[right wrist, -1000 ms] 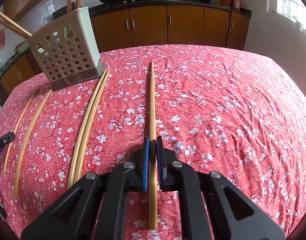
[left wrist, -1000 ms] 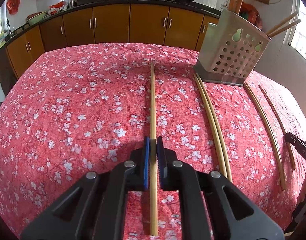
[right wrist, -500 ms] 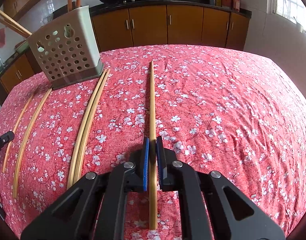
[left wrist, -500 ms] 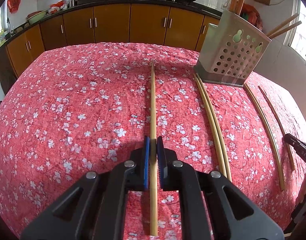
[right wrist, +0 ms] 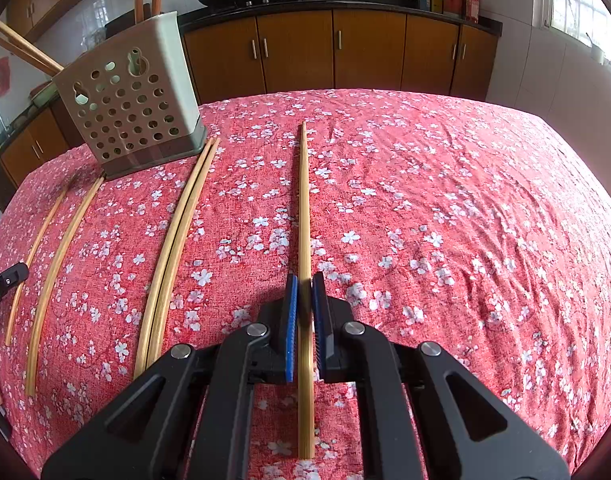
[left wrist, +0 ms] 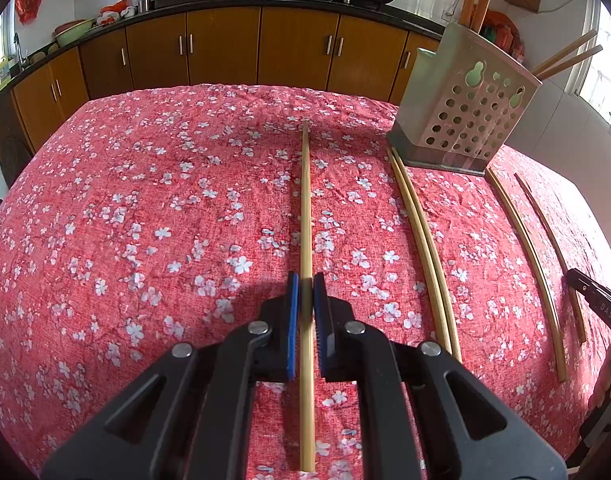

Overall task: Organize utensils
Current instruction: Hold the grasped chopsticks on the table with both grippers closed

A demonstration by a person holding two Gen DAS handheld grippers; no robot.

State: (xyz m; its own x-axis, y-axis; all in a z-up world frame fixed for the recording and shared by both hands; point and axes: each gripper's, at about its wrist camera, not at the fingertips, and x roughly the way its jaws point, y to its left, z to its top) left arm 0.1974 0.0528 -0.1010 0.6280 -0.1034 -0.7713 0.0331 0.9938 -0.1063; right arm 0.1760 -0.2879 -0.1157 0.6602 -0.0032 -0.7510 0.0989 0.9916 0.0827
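Note:
In the left wrist view my left gripper (left wrist: 305, 292) is shut on a long bamboo chopstick (left wrist: 305, 200) that runs straight ahead over the red flowered cloth. In the right wrist view my right gripper (right wrist: 304, 292) is likewise shut on a bamboo chopstick (right wrist: 303, 208). A perforated grey utensil holder (left wrist: 465, 112) (right wrist: 129, 116) stands on the cloth and holds a few wooden utensils. A pair of chopsticks (left wrist: 421, 240) (right wrist: 173, 248) lies side by side and ends at the holder's base. Two single chopsticks (left wrist: 525, 248) (right wrist: 61, 256) lie beyond the pair.
The table (left wrist: 145, 200) is covered by the red flowered cloth and drops away at the far edge. Wooden kitchen cabinets (left wrist: 225, 48) with woks on the counter stand behind it. Black parts of the other tool show at the frame edges (left wrist: 597, 304) (right wrist: 1, 282).

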